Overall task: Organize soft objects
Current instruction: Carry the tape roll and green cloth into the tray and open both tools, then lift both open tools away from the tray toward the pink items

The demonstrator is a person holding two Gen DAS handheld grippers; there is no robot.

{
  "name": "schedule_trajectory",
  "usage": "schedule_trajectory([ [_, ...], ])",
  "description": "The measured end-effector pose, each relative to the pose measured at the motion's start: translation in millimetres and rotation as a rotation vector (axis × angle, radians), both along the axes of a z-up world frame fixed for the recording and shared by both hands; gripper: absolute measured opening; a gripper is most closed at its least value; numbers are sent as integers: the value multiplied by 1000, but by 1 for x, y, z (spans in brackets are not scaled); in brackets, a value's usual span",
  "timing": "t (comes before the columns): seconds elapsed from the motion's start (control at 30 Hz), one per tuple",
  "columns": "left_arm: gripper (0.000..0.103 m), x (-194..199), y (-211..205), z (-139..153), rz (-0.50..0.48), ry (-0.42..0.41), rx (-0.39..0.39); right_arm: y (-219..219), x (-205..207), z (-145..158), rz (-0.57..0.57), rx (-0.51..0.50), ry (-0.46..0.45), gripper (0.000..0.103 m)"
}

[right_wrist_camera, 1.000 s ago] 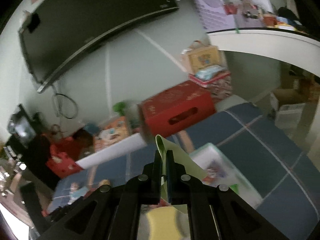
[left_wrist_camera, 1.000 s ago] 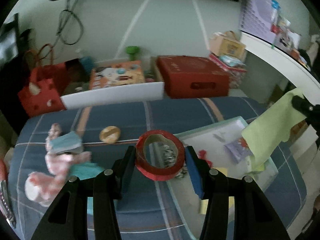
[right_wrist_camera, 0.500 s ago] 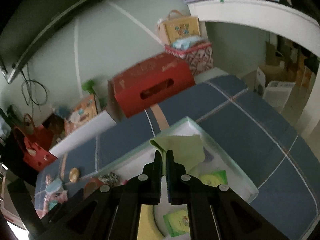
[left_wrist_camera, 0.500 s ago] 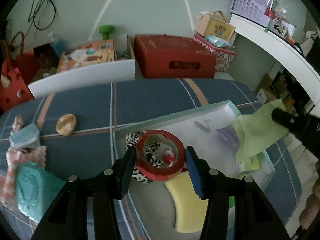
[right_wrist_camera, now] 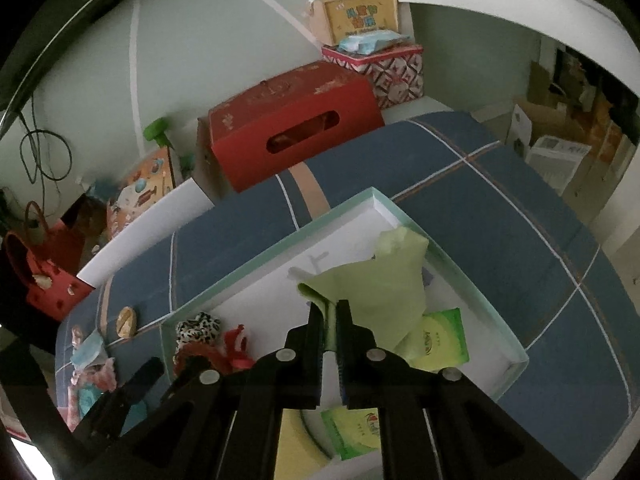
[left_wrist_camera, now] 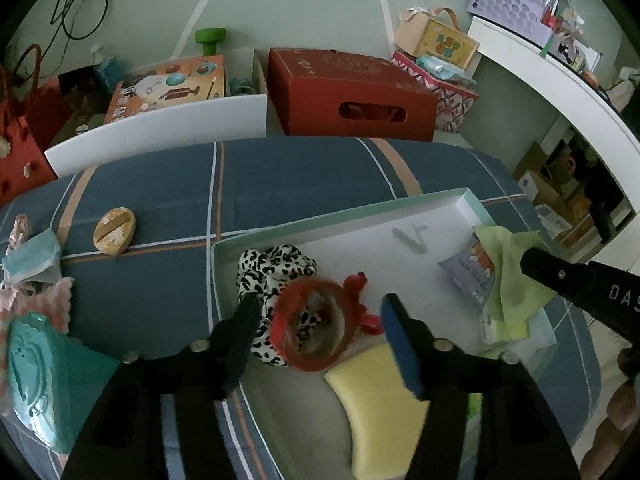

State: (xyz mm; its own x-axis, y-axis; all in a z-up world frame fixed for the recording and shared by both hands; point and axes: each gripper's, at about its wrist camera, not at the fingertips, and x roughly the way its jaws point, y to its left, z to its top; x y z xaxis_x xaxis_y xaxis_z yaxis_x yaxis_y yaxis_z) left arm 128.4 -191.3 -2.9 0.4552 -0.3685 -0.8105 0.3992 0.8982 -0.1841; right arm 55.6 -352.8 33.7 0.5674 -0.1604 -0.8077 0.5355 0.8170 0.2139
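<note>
Tape ring (left_wrist_camera: 310, 330), red, blurred in the left wrist view: lies between the two fingers of the left gripper (left_wrist_camera: 318, 320) with a gap on each side, resting over a leopard-print scrunchie (left_wrist_camera: 266, 276) inside the white box (left_wrist_camera: 344, 214). Left gripper's jaws have just been opening and now stand released, neither pad pressing on the ring. A small red item (left_wrist_camera: 360, 300) sits just beside the ring, too unclear to identify.

Cloth (right_wrist_camera: 376, 292), pale green: pinched at one folded corner by the right gripper (right_wrist_camera: 330, 320), whose fingers are clenched on it; the rest of the cloth drapes forward and rests over the far right part of the box, against its mint-edged wall (right_wrist_camera: 464, 276). Beneath it, green tissue packets (right_wrist_camera: 440, 340).

Sponge (left_wrist_camera: 380, 404), yellow: in the near end of the box, partly under the left gripper's right finger.

Box stands on a blue plaid bedcover (left_wrist_camera: 160, 196). On the cover, well apart from the box to the left: an oval wooden piece (left_wrist_camera: 114, 230), a face mask (left_wrist_camera: 30, 256), a teal pouch (left_wrist_camera: 38, 384).
</note>
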Motion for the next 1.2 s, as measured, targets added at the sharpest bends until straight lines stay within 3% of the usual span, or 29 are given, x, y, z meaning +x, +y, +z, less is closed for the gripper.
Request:
schedule_trajectory([
  [0.17,87,-3,6,16,15,-28,-7,8,-3,15,-4,-32,-7,10],
  [0.23,93,-5,8,23,22,-40,3,10,-5,21,-5,-46,-9,29],
  [0.3,94,-5,10,27,25,-41,17,13,-8,29,-11,-65,-22,61],
  [0.43,94,-7,16,35,60,-61,58,18,-13,42,-10,-99,-41,62],
  [0.57,94,-6,28,42,109,-65,83,23,-16,50,-12,-135,-30,76],
  [0.67,94,-7,43,52,157,-80,59,25,-18,54,-22,-170,-17,87],
  [0.8,96,-9,64,64,218,-97,27,28,-23,61,-34,-204,-8,95],
  [1.07,97,-10,110,73,333,-104,27,45,-20,66,4,-217,-14,96],
  [1.2,97,-14,138,71,396,-96,17,66,-9,65,80,-222,-20,96],
])
